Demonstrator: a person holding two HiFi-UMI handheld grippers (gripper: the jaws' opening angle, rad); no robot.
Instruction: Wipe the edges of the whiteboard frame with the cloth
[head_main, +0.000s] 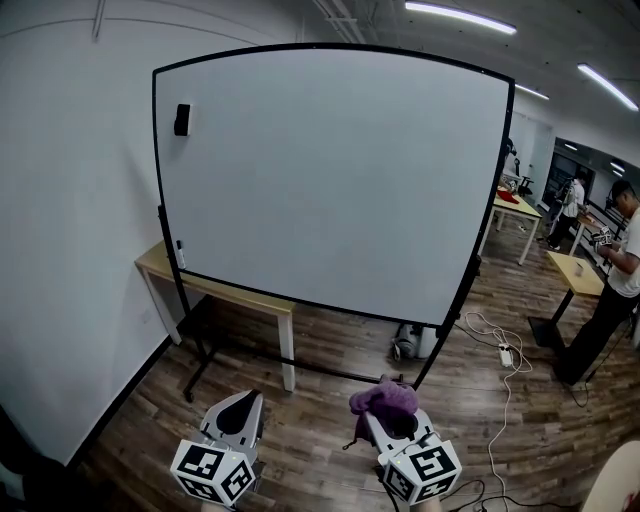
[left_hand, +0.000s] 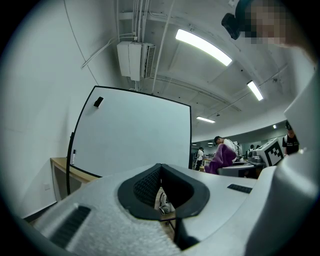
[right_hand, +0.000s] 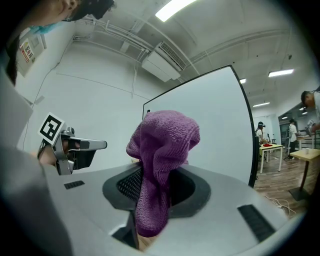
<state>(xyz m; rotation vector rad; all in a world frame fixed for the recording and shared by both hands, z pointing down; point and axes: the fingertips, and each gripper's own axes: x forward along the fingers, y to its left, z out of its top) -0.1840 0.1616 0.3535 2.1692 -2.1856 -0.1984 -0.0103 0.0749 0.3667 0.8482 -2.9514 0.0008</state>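
The whiteboard (head_main: 330, 180) stands on a wheeled stand ahead of me, with a thin black frame (head_main: 157, 180) round it. It also shows in the left gripper view as the whiteboard (left_hand: 135, 135) and in the right gripper view as the whiteboard (right_hand: 210, 115). A purple cloth (head_main: 385, 398) (right_hand: 162, 150) sticks up from my right gripper (head_main: 388, 412) (right_hand: 160, 175), which is shut on it, low and well short of the board. My left gripper (head_main: 240, 400) (left_hand: 161, 172) hangs beside it at the left, shut with nothing held.
A black eraser (head_main: 182, 119) and a marker (head_main: 180, 247) sit near the board's left edge. A wooden table (head_main: 160, 265) stands behind the board. A power strip (head_main: 505, 355) with cable lies on the floor at right. A person (head_main: 610, 290) and desks (head_main: 575, 272) are far right.
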